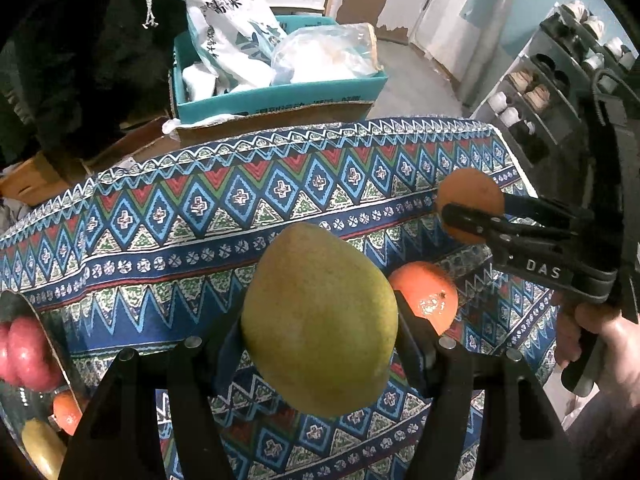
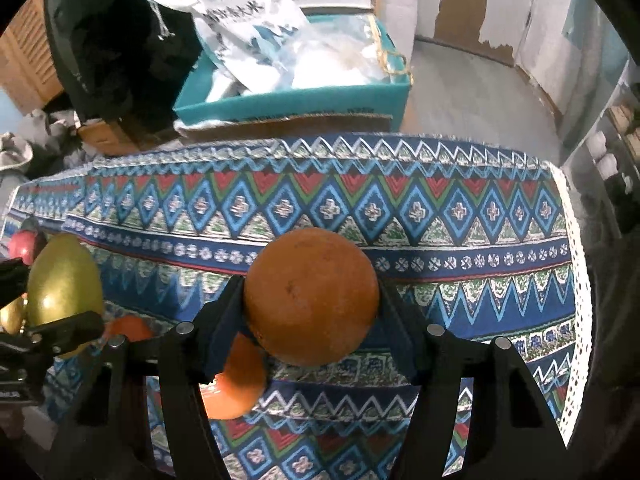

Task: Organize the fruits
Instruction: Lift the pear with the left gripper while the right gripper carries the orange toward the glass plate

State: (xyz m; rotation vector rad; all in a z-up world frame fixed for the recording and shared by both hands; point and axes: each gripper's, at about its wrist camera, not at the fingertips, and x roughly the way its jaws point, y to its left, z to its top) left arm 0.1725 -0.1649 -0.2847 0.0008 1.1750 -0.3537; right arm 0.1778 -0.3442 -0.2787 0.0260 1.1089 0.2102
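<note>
A table draped in a blue, red and green patterned cloth (image 1: 200,216) fills the middle of both views, with a teal box (image 1: 280,96) of white bags beyond its far edge and a shoe rack (image 1: 560,92) at the upper right of the left wrist view.

At the lower centre of the left wrist view, the left gripper (image 1: 320,332) pinches a green-yellow mango (image 1: 320,320) between its 2 fingers, clear of the cloth. Just right of the mango, a bright orange (image 1: 428,300) rests on the cloth. At the lower left edge, a shiny bowl (image 1: 20,408) holds a red fruit, a small orange fruit and a yellowish one.

The right gripper (image 2: 312,312) grips a duller orange (image 2: 312,300) at the centre of its own view, its pads pressed against both sides. In the left wrist view, the same pair shows at the right edge, with a hand (image 1: 604,344) on the handle. The bright orange lies below the held orange, lower left of centre, in the right wrist view.
</note>
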